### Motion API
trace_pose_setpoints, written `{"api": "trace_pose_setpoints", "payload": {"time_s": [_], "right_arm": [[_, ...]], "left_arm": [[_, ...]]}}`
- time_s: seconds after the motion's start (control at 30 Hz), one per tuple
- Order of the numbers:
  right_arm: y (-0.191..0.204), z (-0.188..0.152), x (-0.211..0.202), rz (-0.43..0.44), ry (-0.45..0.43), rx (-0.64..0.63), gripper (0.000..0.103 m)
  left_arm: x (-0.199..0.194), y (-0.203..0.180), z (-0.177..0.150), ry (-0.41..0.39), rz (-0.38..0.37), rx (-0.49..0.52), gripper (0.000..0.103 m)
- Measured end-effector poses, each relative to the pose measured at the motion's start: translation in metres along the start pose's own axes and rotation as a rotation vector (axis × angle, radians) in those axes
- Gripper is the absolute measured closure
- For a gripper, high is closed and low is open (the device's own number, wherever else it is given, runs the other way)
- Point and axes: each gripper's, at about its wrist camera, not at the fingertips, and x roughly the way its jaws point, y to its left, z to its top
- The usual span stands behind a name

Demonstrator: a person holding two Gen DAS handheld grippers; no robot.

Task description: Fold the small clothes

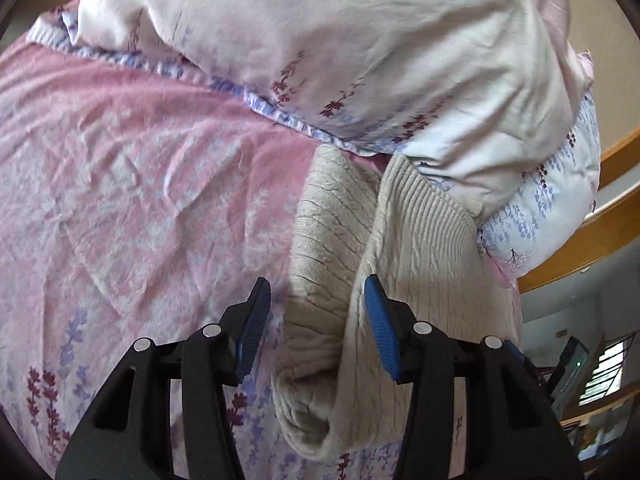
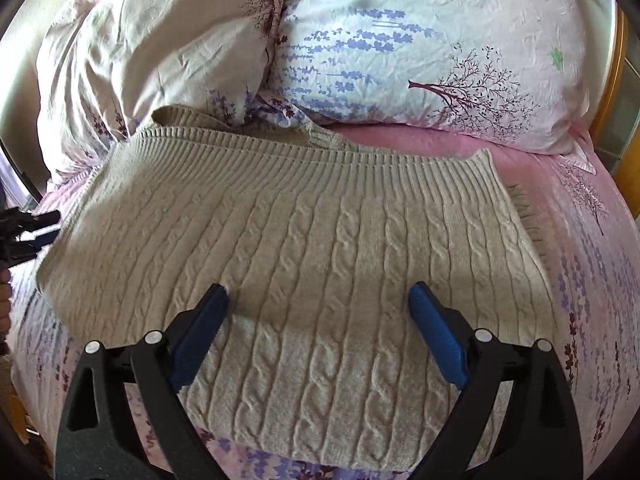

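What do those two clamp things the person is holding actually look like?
Both look alike. The left gripper and the right gripper each have two black plastic arms with cut-out slots, joined by round silver pins. Each arm ends in a flat blue finger with a finely ribbed gripping face. No cables or markings show, and no sleeve is visible.

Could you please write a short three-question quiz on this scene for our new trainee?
1. True or false: the right tongs are clamped on the sweater.
2. What pattern is knitted into the sweater: A) cables, B) stripes, C) dots?
3. What does the sweater lie on?

Key:
1. False; their jaws stand open above it.
2. A.
3. The pink floral bedsheet, in front of the pillows.
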Motion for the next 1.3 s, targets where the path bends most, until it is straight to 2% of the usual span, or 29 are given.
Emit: {"api": "trace_pose_setpoints", "payload": {"time_s": [0.17, 0.3, 0.57, 0.8, 0.83, 0.9, 1.0, 1.2, 1.3], "right_arm": [[0.014, 0.000, -0.002, -0.013, -0.013, -0.049, 0.011], [0.026, 0.000, 0.001, -0.037, -0.013, -0.104, 0.010], [0.024, 0.001, 0.000, -0.029, -0.012, -0.101, 0.008], [0.028, 0.001, 0.006, -0.062, -0.010, -0.125, 0.003], [0.027, 0.002, 0.007, -0.061, -0.008, -0.121, 0.002], [0.027, 0.001, 0.008, -0.060, -0.007, -0.121, 0.002], [0.027, 0.002, 0.009, -0.061, -0.006, -0.125, 0.002], [0.026, 0.001, 0.008, -0.056, -0.010, -0.118, 0.002], [0.026, 0.000, 0.008, -0.054, -0.012, -0.118, 0.002]], "left_arm": [[0.007, -0.002, 0.002, 0.001, -0.057, -0.029, 0.054], [0.012, -0.010, 0.003, -0.001, -0.053, -0.014, 0.054], [0.025, -0.021, 0.005, -0.001, -0.100, -0.043, 0.053], [0.030, -0.034, 0.003, -0.016, -0.038, -0.008, 0.053], [0.032, -0.039, 0.003, -0.018, -0.015, -0.004, 0.054], [0.034, -0.044, 0.002, -0.012, 0.007, 0.003, 0.062], [0.039, -0.052, -0.002, -0.005, 0.029, 0.029, 0.065], [0.042, -0.051, -0.003, 0.003, 0.033, -0.021, 0.076], [0.037, -0.047, -0.003, -0.002, -0.019, -0.049, 0.079]]}}
